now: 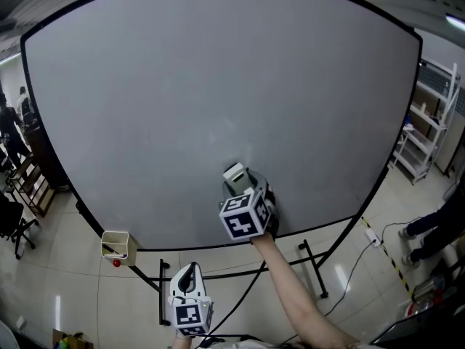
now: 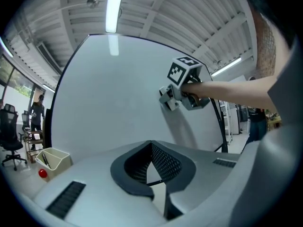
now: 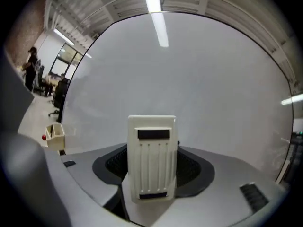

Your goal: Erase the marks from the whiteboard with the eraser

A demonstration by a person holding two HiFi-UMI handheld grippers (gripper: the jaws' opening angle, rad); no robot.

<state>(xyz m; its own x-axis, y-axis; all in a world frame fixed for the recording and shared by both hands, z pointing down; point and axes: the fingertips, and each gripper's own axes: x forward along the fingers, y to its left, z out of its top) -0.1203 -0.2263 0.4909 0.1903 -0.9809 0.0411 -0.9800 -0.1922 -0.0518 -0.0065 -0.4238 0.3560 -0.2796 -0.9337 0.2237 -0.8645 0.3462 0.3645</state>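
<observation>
Pale glossy floor tiles are spreading under a large white whiteboard on a black metal stand, which is filling most of the head view. The right gripper is reaching forward and up to the lower middle of the whiteboard at the end of a bare, outstretched forearm, with its marker cube facing the camera. Its jaws are clamping a cream rectangular plastic eraser between them. In the right gripper view the right gripper is holding the eraser upright, ribbed back towards the camera, far end pointing at the whiteboard; whether it is actually touching the surface is hard to tell. The left gripper is hanging low and close to the body, below the whiteboard's bottom edge and well apart from the right one. In the left gripper view the left gripper is pointing up towards the whiteboard, its dark textured pads pressed together with nothing between them. A small cream open box is hanging at the lower left edge of the whiteboard with a small red ball just beneath it. White metal shelving is standing to the right of the whiteboard
</observation>
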